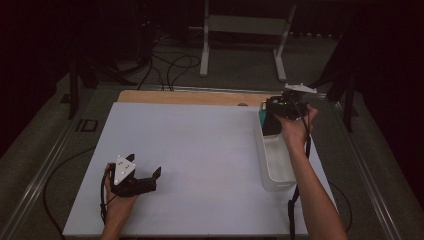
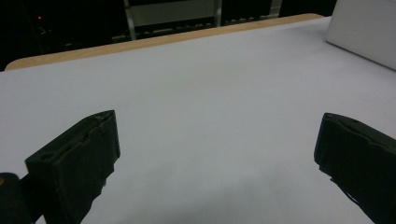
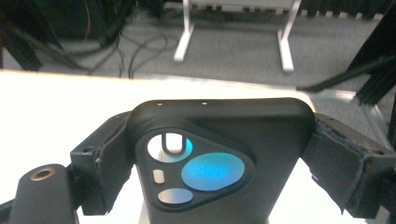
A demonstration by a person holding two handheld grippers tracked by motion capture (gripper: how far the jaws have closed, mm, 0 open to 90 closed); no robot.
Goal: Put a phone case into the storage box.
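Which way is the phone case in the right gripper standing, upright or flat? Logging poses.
Upright: the black phone case stands on end between the right gripper fingers, over the clear bin.

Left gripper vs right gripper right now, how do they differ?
The left gripper is open and holds nothing; the right gripper is shut on a black phone case. The left gripper sits low near the table's near left edge; the right gripper is over the white bin at the far right. Both have black jaws.

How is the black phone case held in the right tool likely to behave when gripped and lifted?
The phone case probably flexes slightly: it looks thin, with open camera cut-outs. Its matte surface likely resists slipping between the right tool's padded jaws. It seems light for its size.
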